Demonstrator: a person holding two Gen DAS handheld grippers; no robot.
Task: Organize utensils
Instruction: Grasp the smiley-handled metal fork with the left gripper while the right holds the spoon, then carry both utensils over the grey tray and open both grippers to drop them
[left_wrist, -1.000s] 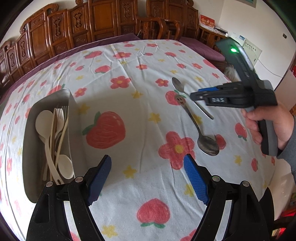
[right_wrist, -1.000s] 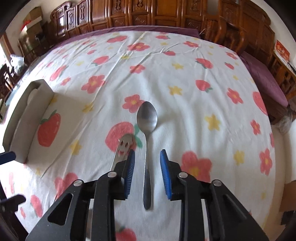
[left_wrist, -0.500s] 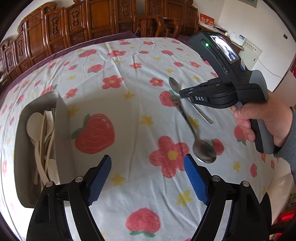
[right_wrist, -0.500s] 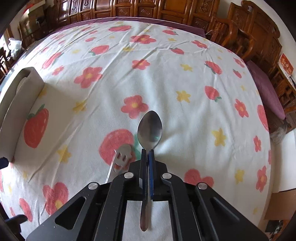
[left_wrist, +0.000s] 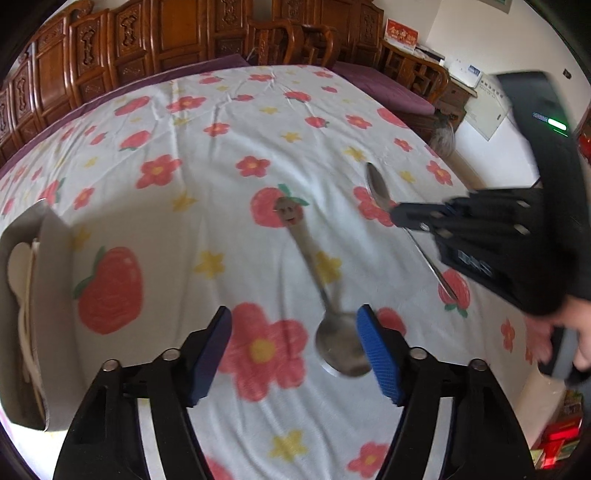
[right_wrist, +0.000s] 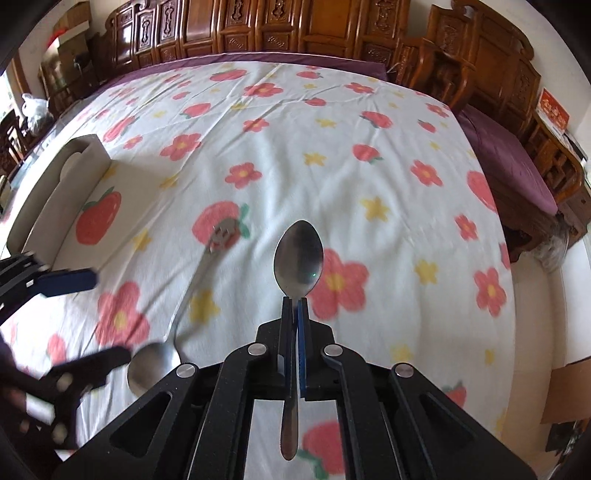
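Meanwhile, the right gripper (right_wrist: 294, 306) is clamped on a plain spoon's (right_wrist: 298, 254) neck, lifted clear; the left gripper (left_wrist: 295, 345) gapes wide above the smiley-handled spoon (left_wrist: 341, 345). Next, likely: carry toward the tray (left_wrist: 55, 295) far to its left.

A table (left_wrist: 258, 122) covered by a white cloth (right_wrist: 295, 155) printed with flowers and strawberries carries a grey tray (left_wrist: 55, 280) at its left edge and a smiley-handled spoon (left_wrist: 317, 273) near the middle.
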